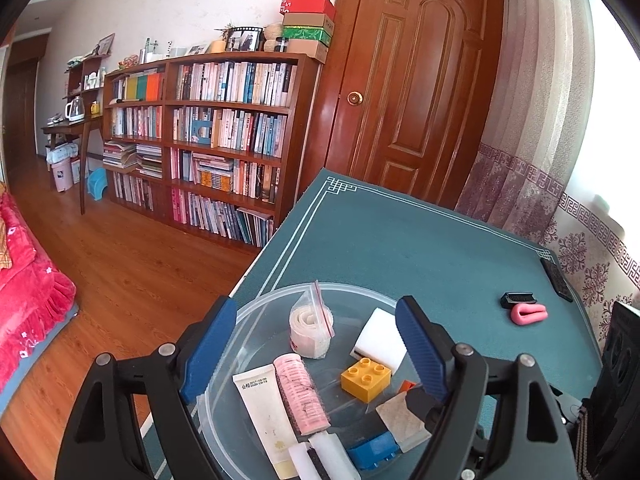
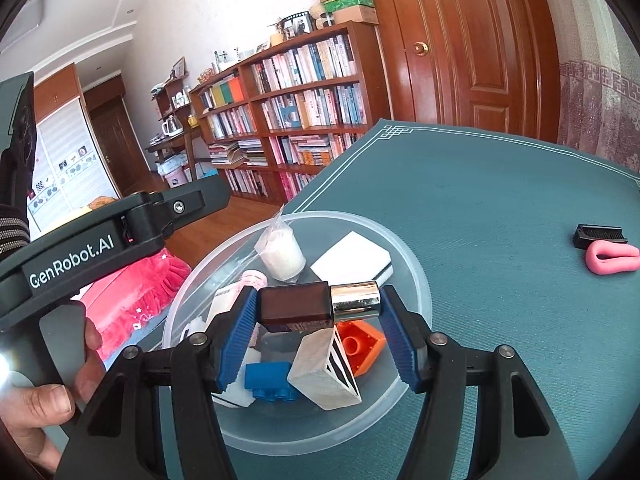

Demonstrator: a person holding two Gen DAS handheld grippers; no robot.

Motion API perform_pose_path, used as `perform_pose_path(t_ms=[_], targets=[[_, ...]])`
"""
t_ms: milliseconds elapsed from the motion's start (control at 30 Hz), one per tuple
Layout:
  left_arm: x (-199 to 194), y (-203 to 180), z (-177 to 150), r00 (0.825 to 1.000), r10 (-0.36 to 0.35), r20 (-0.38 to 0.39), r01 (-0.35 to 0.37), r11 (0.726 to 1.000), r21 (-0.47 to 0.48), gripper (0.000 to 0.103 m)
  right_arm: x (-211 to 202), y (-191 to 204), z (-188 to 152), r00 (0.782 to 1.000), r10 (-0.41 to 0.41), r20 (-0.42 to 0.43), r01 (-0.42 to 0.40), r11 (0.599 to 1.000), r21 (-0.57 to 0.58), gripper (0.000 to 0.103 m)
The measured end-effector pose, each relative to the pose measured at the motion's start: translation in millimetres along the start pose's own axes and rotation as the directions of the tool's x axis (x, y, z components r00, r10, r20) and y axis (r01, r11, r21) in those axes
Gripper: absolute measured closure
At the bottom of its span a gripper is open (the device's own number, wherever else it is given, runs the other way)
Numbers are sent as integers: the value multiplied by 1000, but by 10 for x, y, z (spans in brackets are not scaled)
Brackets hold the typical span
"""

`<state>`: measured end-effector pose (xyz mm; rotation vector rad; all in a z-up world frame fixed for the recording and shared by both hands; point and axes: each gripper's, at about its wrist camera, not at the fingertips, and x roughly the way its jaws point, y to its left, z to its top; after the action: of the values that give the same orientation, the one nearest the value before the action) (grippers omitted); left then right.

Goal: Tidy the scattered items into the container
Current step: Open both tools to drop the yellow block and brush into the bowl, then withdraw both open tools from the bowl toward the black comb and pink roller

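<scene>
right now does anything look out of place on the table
Yes: a pink clip and a small black brush lie on the green mat, outside the clear bowl. The right gripper holds a brown bottle above the bowl.

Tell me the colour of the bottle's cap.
Shiny silver cap, on the dark brown bottle; right wrist view.

- I am working in a private home, in a living room or study.
- A tall wooden bookcase (image 1: 208, 132) packed with books lines the wall, with framed photos and stacked boxes (image 1: 308, 20) on top.
- A panelled wooden door (image 1: 416, 80) with a brass knob stands beside patterned curtains (image 1: 532, 128).
- The floor (image 1: 120, 264) is wood plank.
- A side table carries an electric kettle (image 1: 75, 109).
- Red floral bedding (image 1: 28, 264) lies at the left edge.
- My surface (image 1: 420, 240) wears a teal cloth with a white border.
</scene>
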<state>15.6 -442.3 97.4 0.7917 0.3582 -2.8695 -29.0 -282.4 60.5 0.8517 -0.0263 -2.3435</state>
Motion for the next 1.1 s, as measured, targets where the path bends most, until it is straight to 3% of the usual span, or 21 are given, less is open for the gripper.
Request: perform_pose_path(t_ms=[433,900,1100], targets=[[-4,-26,4,1000,-3,5,3,1000,-2,15,-55,33,-37,999,29,13,-29,1000,-11,32],[-10,-222,-68,1000,-8,1,7,998,57,15,-219,-292,-57,998,-54,41,51,997,62,32],[-21,-343,-101,1000,-8,7,7,994,106,7,-264,-458,-86,995,-95,38,91,991,95,32]])
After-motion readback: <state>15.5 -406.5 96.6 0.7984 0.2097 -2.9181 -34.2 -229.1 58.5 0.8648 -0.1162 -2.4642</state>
